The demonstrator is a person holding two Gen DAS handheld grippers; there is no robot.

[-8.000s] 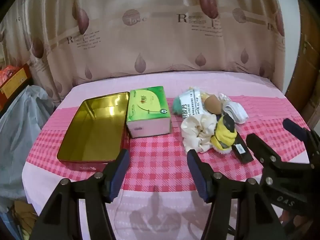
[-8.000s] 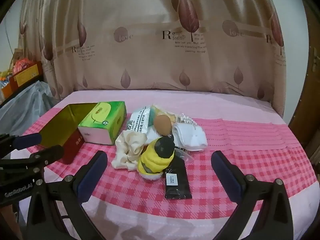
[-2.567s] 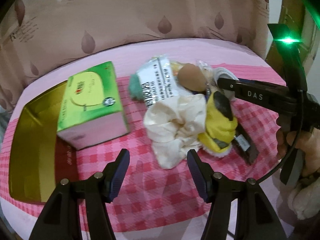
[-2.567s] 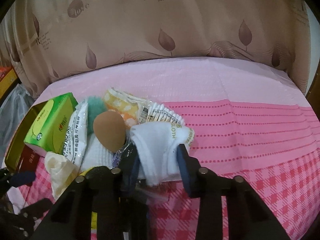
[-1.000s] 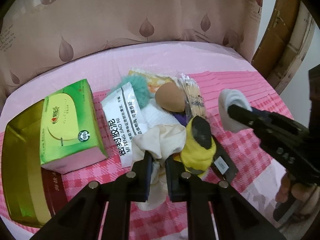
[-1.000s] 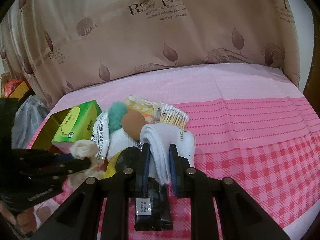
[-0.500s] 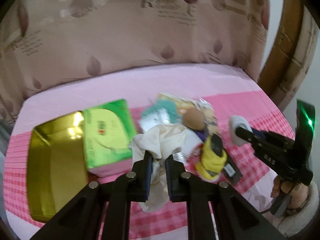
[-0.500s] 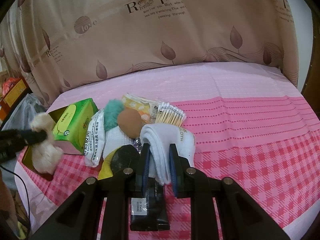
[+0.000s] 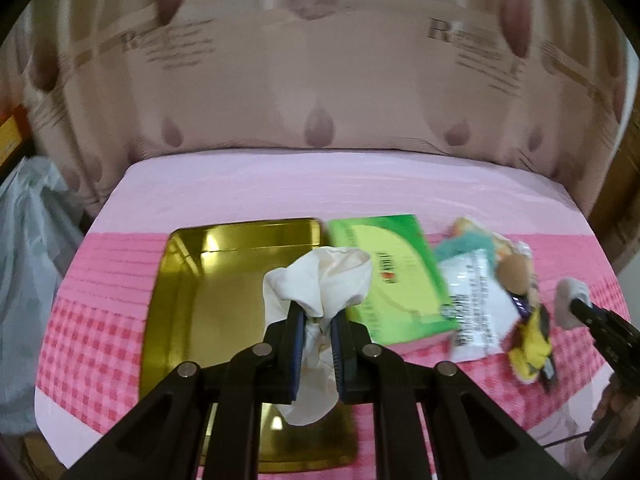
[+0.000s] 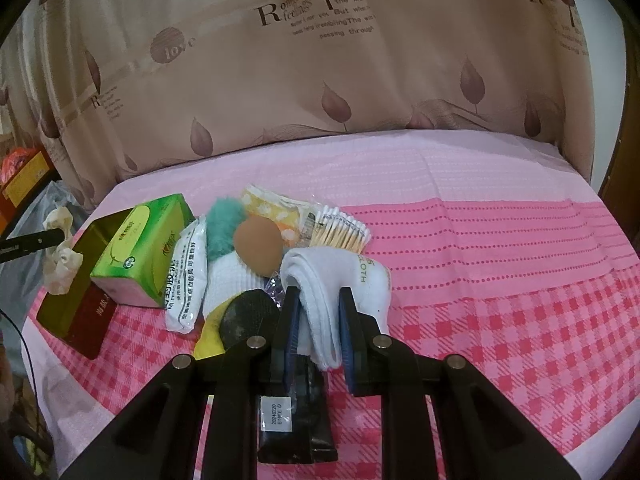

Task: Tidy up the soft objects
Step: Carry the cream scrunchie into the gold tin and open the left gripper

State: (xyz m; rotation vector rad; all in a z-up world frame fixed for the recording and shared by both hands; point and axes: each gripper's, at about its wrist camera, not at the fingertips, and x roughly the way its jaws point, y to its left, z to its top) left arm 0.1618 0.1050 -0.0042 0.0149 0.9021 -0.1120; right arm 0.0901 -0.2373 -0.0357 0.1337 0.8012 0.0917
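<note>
left gripper (image 9: 316, 336) has carried the cream scrunchie (image 9: 320, 280) off the pile and now hangs over the gold tin (image 9: 188, 320) near the table's left edge. jaws nearly shut, pinching the scrunchie at its middle, ends drooping toward the tin floor. right gripper (image 10: 318, 334) hasn't moved: nearly shut on the folded white sock (image 10: 340, 280), held just above the clutter mid-table, beside the brown sponge (image 10: 258, 246) and green tissue box (image 10: 140, 248). step in hand looks like the transfer of soft items into the tin. next move probably: lower left, open the jaws over the tin's middle, then bring the sock across, clearing the tissue box.
</note>
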